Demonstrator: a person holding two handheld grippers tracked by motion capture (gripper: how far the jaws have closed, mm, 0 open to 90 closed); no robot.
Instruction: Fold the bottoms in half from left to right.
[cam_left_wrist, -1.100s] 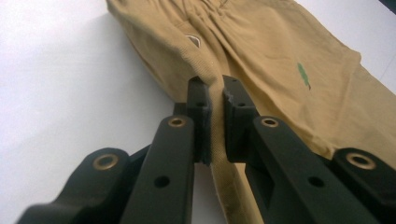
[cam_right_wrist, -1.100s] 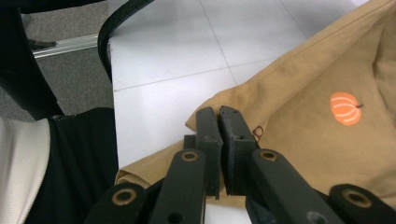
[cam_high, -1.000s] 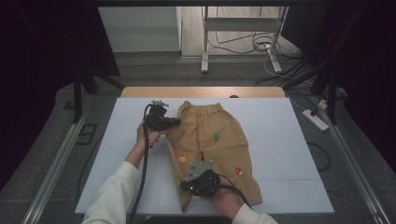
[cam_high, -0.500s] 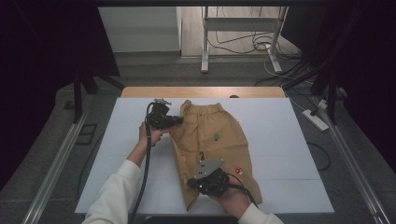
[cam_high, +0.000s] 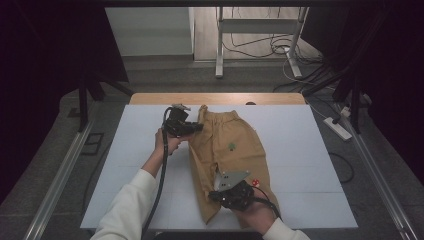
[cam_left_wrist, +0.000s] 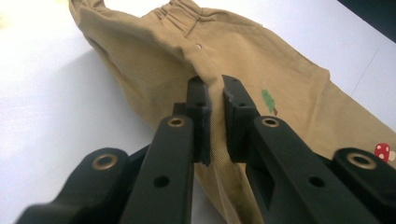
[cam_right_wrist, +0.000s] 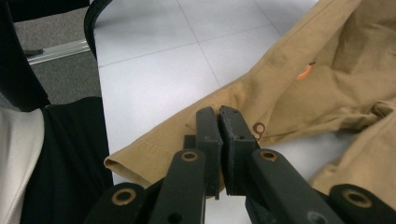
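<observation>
right gripper (cam_high: 216, 196) seen at near table edge, jaws pinched tight on hem of near leg of tan trousers (cam_high: 227, 155); fabric fold clamped between pads (cam_right_wrist: 208, 135). trousers laid on white table (cam_high: 300, 150), near leg folded over other leg, waistband at far end. small tree patch (cam_left_wrist: 268, 100) and mushroom patch (cam_left_wrist: 383, 151) seen on cloth. left gripper (cam_high: 196, 128) placed farther off near waistband, jaws nearly closed, seam ridge nipped between them.

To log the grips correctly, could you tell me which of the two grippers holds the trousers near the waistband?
The left gripper does, pinching the tan trousers below the elastic waistband; the right gripper grips a leg hem.
</observation>
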